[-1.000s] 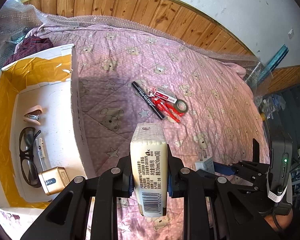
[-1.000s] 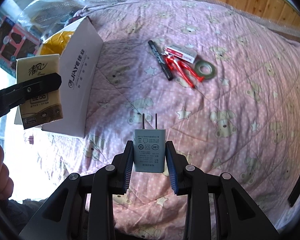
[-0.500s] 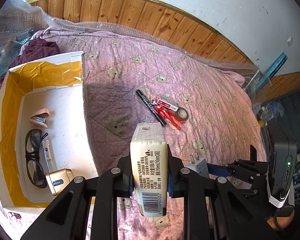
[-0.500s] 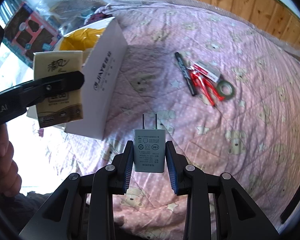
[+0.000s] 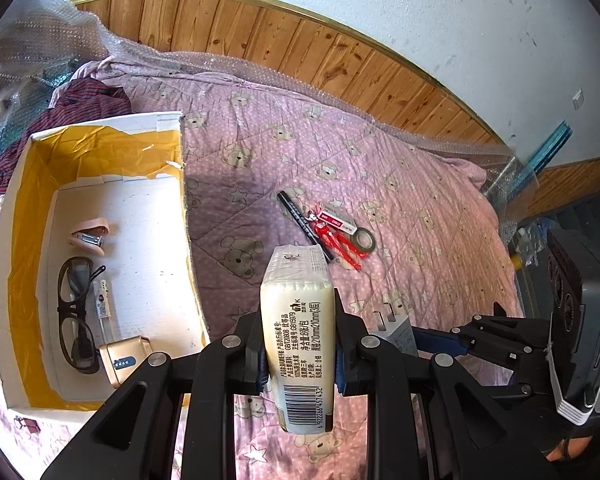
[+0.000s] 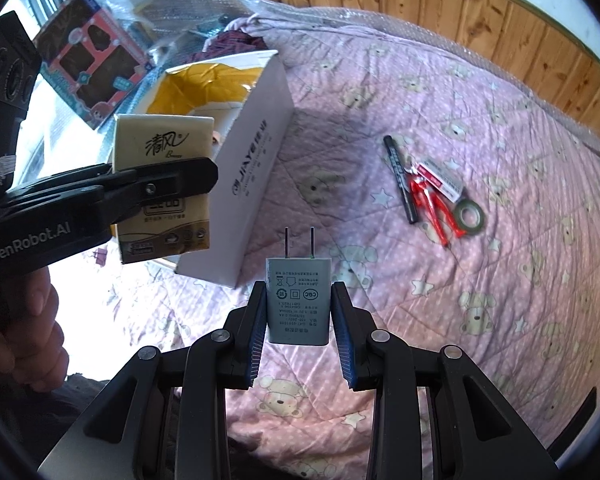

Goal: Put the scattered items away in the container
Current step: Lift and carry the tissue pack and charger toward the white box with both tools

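the jaws of the left gripper point(image 5: 298, 354) are closed tight on a pack of tissues point(image 5: 297, 332), pressing its two long sides, and it hangs above the bed point(image 5: 400, 184) just to the right of the box point(image 5: 182, 184), not yet over it. the jaws of the right gripper point(image 6: 299, 322) are clamped on a grey charger point(image 6: 299, 300), prongs pointing forward, held over the quilt near the box's white outer wall.

the box is open at the top. on its floor lie a stapler point(image 5: 89, 235), a pair of glasses point(image 5: 76, 312), a small gold case point(image 5: 125, 363) and what looks like a thin white stick beside the glasses. a marker point(image 5: 300, 222), red scissors point(image 5: 342, 242), a red-and-white packet point(image 5: 336, 218) and a roll of tape point(image 5: 363, 238) are left in a cluster on the bed, well apart from the box.

risks, as i judge them: the tissue pack is soft and could slide out if the squeeze eases before it is over the opening. let go too near the wall, it may catch the rim and tumble onto the quilt. dropped straight down, it could land on the glasses. both tools heading for one opening could knock together.
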